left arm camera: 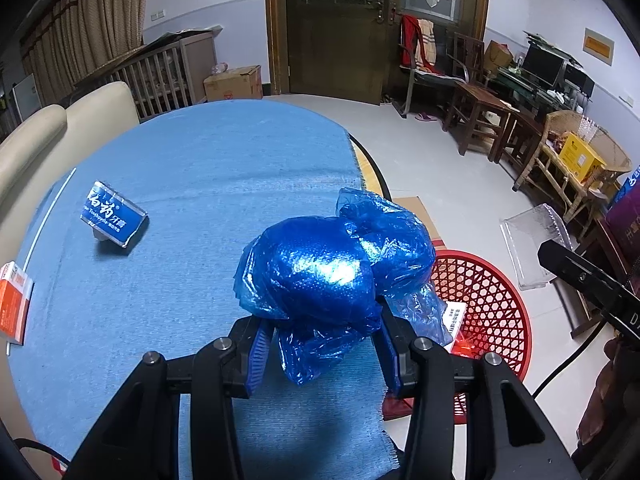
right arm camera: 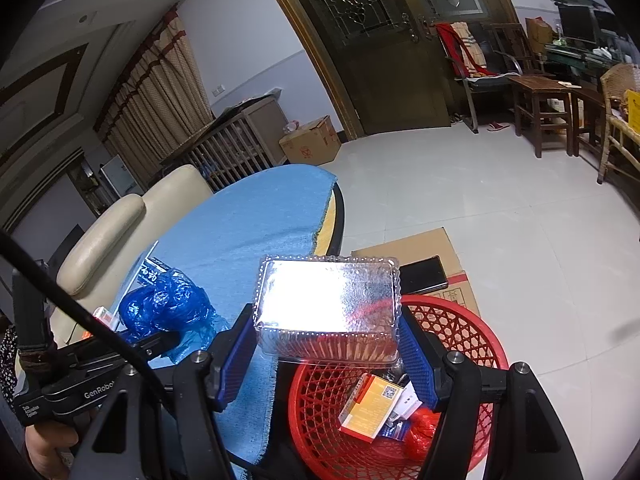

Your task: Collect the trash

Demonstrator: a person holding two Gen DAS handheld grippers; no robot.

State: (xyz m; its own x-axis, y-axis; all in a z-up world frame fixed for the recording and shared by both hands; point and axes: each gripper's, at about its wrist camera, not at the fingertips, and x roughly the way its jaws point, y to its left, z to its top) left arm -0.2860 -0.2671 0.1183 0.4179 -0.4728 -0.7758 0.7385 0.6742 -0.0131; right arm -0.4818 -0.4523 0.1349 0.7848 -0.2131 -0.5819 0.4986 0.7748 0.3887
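**Both tools loaded, basket below and to the right**

The right tool [right arm camera: 326,354] is clamped across the short ends of a clear plastic clamshell box [right arm camera: 328,304], its long axis running from one blue pad to the other, held roughly level. The box hangs over the near rim of the red mesh basket [right arm camera: 472,336], which stands on the floor just beside the tabletop [right arm camera: 256,216] and already holds a yellow carton [right arm camera: 370,408] and other scraps. This is the hand nearer the drop: I judge that a short reach forward over the basket's mouth and a release would land the box inside.

The left tool [left arm camera: 320,344] is closed on a crumpled blue plastic bag [left arm camera: 332,276], the wad bulging up and forward between its pads. It hovers above the blue cloth near the tabletop's right edge, and the basket [left arm camera: 492,300] lies to its right and lower, so its load must travel sideways past that edge before letting go.

Not yet collected on the cloth: a blue toothpaste box [left arm camera: 114,216] well to the left, and an orange-and-white carton [left arm camera: 14,304] at the far left edge.
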